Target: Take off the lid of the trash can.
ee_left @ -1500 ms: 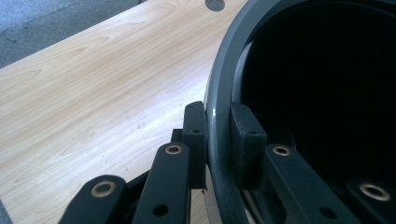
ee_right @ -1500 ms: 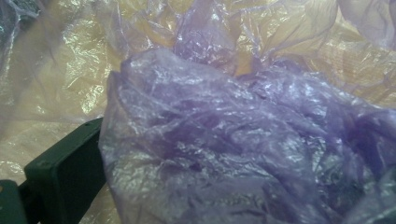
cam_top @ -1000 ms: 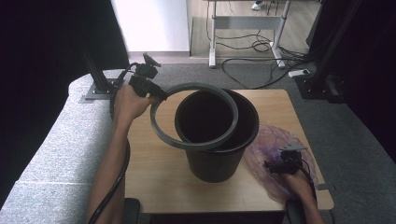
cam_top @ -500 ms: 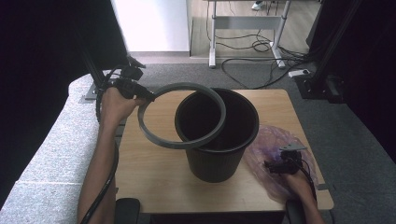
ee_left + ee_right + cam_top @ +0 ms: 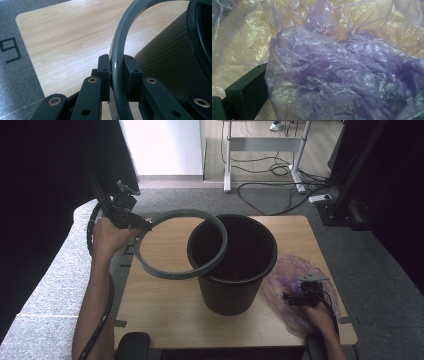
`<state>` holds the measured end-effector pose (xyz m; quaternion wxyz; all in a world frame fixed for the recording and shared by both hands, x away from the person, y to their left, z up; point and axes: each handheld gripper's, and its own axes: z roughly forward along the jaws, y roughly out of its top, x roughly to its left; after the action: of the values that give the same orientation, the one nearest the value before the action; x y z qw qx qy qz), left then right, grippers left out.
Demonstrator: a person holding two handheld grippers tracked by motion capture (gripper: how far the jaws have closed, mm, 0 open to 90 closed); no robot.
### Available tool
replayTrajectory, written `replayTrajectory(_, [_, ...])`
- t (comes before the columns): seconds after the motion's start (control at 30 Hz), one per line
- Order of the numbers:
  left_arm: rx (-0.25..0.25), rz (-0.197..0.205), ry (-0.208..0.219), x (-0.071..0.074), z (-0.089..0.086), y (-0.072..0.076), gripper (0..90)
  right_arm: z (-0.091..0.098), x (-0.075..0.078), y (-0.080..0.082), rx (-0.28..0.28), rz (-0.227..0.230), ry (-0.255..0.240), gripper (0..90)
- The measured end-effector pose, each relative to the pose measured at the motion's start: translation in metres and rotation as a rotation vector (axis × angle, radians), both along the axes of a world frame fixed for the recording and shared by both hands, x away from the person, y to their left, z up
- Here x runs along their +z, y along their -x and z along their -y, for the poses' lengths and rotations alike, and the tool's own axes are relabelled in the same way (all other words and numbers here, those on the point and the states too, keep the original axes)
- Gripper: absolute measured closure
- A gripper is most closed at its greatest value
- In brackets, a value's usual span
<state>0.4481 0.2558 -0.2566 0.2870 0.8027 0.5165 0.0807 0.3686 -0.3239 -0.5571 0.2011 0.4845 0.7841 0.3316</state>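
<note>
A grey plastic ring [image 5: 170,274] hangs tilted over the table's left half, its right arc overlapping the rim of the black bin [image 5: 235,292]. My left gripper [image 5: 142,226] is shut on the ring's left edge; in the left gripper view both pads clamp the ring [image 5: 117,45] beside the bin's ribbed wall [image 5: 170,65]. At the table's right front, my right gripper [image 5: 294,297] rests on a crumpled purple plastic bag [image 5: 285,270]. In the right gripper view the bag [image 5: 332,82] bulges over the jaws. One finger [image 5: 247,92] shows at lower left, the other is hidden.
The wooden table [image 5: 160,310] has bare room left of the bin. A grey padded bench [image 5: 50,285] runs along its left side. Desk legs and cables [image 5: 280,170] lie on the floor beyond. Dark curtains stand at both sides.
My left gripper has carried the ring leftward, off the bin's rim, so it now overlaps only the bin's left side. The right gripper and the bag have stayed put.
</note>
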Motion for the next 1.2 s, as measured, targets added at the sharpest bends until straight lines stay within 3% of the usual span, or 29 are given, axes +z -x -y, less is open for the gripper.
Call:
replayTrajectory(0.3, [0.034,-0.012,0.009,-0.004,-0.023,0.005,77.6,0.000,0.000,0.000,0.000,0.000,0.000,0.0])
replayTrajectory(1.2, [0.181,0.018,0.021,-0.017,-0.087,0.024,77.6,0.000,0.000,0.000,0.000,0.000,0.000,0.0])
